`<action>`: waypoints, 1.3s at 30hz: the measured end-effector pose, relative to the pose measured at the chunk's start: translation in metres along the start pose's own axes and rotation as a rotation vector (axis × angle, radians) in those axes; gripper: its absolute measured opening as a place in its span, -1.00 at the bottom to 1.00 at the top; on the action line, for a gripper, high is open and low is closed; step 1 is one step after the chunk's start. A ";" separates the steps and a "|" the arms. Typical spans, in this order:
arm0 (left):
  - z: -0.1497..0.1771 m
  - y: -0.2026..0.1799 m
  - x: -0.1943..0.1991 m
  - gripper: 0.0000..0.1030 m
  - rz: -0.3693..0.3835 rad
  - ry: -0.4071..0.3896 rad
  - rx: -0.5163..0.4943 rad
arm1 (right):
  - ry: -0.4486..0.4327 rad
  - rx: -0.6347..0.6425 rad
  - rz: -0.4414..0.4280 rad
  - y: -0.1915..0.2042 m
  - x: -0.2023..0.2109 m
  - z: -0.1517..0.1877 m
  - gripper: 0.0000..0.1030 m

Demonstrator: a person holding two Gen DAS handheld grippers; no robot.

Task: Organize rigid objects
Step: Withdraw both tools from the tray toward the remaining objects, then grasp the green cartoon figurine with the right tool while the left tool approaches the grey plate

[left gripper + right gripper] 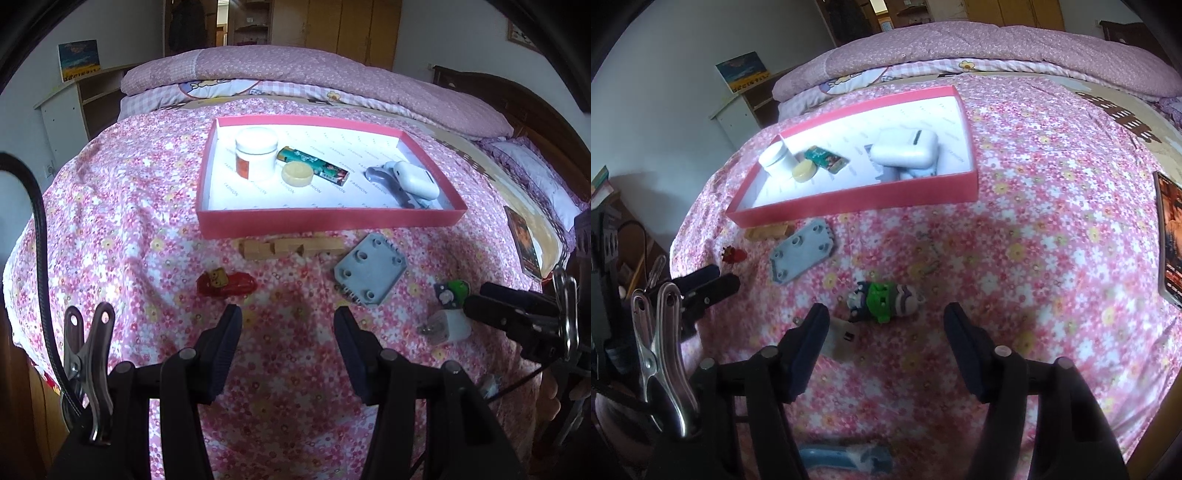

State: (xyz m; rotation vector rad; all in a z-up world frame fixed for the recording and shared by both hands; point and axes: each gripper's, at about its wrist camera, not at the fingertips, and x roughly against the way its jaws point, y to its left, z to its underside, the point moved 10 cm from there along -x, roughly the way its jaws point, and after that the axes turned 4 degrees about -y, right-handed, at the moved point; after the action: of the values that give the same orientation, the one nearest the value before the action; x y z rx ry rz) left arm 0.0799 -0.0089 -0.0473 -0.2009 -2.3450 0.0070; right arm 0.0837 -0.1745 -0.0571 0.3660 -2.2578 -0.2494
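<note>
Both grippers over floral bedspread [122, 206]. Left gripper [288, 321] spread, nothing between pads. Right gripper [886, 321] spread, empty; white charger plug [842, 338] beside its left finger, green toy figure [886, 299] just ahead. Pink box [325, 218] beyond holds jar [256, 153], lighter [317, 168], earbud case [415, 179].

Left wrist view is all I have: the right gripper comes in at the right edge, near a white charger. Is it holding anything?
Observer: No. In the right wrist view the right gripper stands open with nothing gripped. A green toy figure lies just ahead of its fingertips.
Operator: Where is the charger relative to the fingers?
Observer: The white charger is partly hidden behind the finger on the picture's left. It is not between the pads.
Operator: Anything closer in than that?
Observer: A blue and white object lies at the bottom edge, under the gripper. It is too blurred to name.
</note>
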 end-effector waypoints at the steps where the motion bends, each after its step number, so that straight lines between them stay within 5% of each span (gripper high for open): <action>1: 0.001 0.001 0.000 0.06 -0.002 0.002 0.004 | 0.001 0.000 0.000 0.001 -0.002 -0.001 0.21; 6: 0.003 0.006 -0.003 0.06 -0.004 0.010 0.021 | 0.010 0.024 0.039 0.002 -0.013 -0.003 0.01; 23: -0.006 -0.016 -0.010 0.07 0.069 0.031 0.074 | -0.020 0.071 0.067 0.000 -0.012 -0.002 -0.09; 39: -0.018 -0.065 -0.047 0.16 0.084 0.048 -0.202 | -0.031 0.022 0.047 -0.023 -0.001 0.000 -0.09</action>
State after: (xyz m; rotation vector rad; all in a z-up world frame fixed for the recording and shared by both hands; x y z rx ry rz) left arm 0.1158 -0.0812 -0.0632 -0.3942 -2.2870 -0.1917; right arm 0.0884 -0.1956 -0.0649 0.3226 -2.2983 -0.2079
